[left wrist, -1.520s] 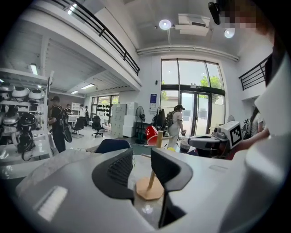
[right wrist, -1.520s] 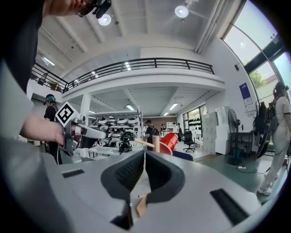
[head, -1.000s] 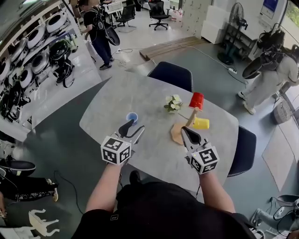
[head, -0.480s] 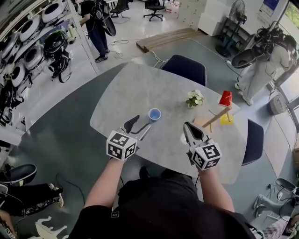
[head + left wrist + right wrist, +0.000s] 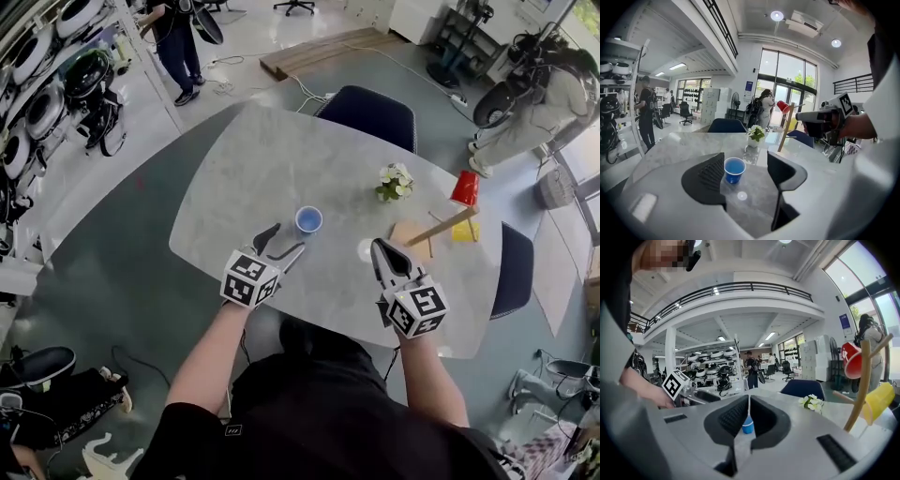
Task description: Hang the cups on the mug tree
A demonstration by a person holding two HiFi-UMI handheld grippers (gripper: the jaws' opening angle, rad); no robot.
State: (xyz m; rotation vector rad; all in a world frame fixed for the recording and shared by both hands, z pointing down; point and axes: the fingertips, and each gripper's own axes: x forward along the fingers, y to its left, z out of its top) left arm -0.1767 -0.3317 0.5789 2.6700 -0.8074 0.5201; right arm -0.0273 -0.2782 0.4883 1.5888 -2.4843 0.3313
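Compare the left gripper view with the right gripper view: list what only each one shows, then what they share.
Only the left gripper view: the left gripper with its own jaws open, having just been opening, nothing gripped; and the right gripper seen from the side at the right. Only the right gripper view: that gripper's own jaws shut and empty, and the left gripper's marker cube at the left. Both: the blue cup standing ahead untouched, the flowers, the red cup on the mug tree, and the table.

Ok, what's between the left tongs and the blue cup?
Only bare table, per the head view. The left tongs, which have just been opening wider, hold nothing; the blue cup stands just ahead.
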